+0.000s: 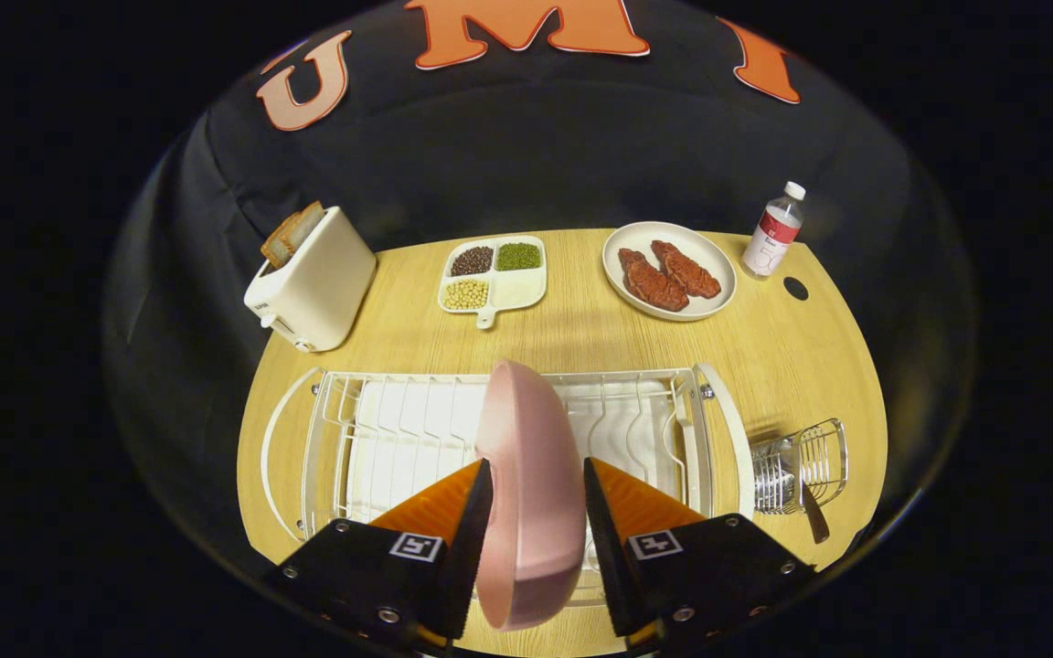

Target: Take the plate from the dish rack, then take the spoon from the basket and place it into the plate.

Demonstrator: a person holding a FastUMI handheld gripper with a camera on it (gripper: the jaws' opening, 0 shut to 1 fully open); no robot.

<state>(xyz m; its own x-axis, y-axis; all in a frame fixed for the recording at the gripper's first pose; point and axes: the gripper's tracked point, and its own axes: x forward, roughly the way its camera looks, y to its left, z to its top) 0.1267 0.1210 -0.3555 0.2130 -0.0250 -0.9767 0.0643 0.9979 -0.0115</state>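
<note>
In the gripper view the claw [537, 512] straddles the pink plate [531, 493], which stands on edge in the white dish rack [398, 429]; both fingers [472, 530] sit against its faces, so the claw looks clamped on the plate, though contact on the right side is hard to confirm. To do this step well, I judge the plate should rise straight up out of the wire slots — no twisting — until its lower rim clears the rack. The spoon [810, 512] waits in the small wire basket [801, 466] just beside the rack's right end. Open bench [581, 343] lies beyond the rack, short of the bean tray [494, 271] and steak plate [669, 270]; the toaster [312, 279] and bottle [773, 231] stand near the bench's far corners.
</note>
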